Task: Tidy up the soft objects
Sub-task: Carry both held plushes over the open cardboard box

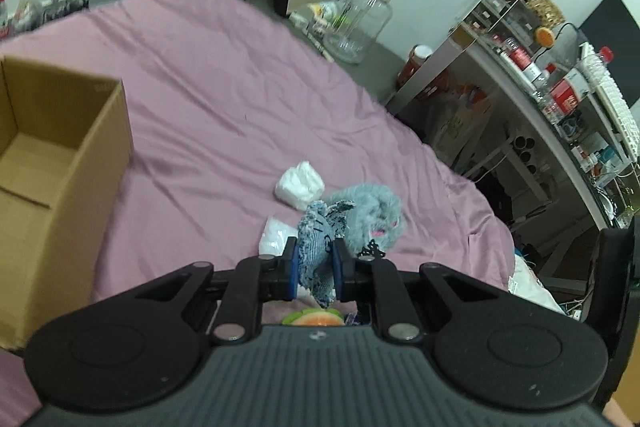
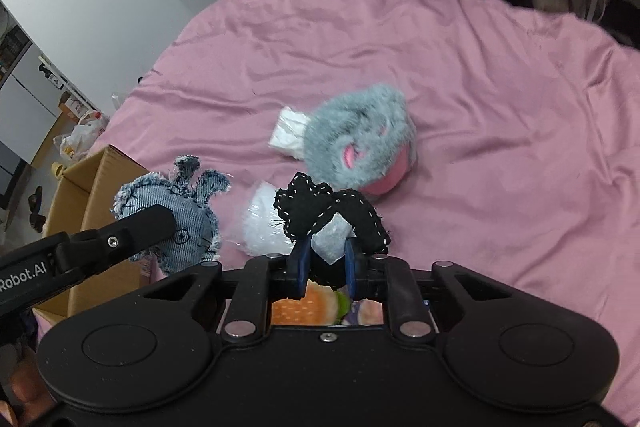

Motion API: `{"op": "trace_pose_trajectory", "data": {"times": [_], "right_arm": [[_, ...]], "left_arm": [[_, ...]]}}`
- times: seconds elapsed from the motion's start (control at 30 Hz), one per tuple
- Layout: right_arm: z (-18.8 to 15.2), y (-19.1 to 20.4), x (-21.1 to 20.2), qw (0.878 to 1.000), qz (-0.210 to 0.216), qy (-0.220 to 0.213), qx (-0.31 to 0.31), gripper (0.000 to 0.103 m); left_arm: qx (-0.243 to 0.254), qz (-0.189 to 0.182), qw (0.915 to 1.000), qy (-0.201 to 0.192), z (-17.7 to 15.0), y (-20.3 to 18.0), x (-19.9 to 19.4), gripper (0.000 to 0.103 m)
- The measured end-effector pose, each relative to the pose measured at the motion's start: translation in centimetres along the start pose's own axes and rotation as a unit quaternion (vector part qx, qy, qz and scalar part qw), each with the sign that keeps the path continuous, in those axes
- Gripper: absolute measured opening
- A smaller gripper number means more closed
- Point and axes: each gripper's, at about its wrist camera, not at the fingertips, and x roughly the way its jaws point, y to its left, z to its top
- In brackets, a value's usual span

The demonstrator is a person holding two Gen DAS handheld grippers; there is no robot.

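Denim fills our left gripper: its blue pads are clenched on a denim plush toy, held up above the pink bedsheet. Our right gripper is clamped on a black felt toy with white stitching, also lifted off the sheet. On the bed, toward its right edge, a fluffy grey plush lies touching a white soft bundle, with a second white bundle just beside them. We see an open cardboard box standing at the bed's left edge.
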Motion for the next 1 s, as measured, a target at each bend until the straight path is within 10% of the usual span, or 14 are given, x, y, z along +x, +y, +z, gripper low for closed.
{"op": "trace_pose_trajectory", "data": {"times": [1.0], "right_arm": [[-0.4, 16.5, -4.6, 0.993, -0.017, -0.075, -0.087, 0.018]], "left_arm": [[0.017, 0.026, 0.9945, -0.100, 3.8, 8.1, -9.3, 0.016]]}}
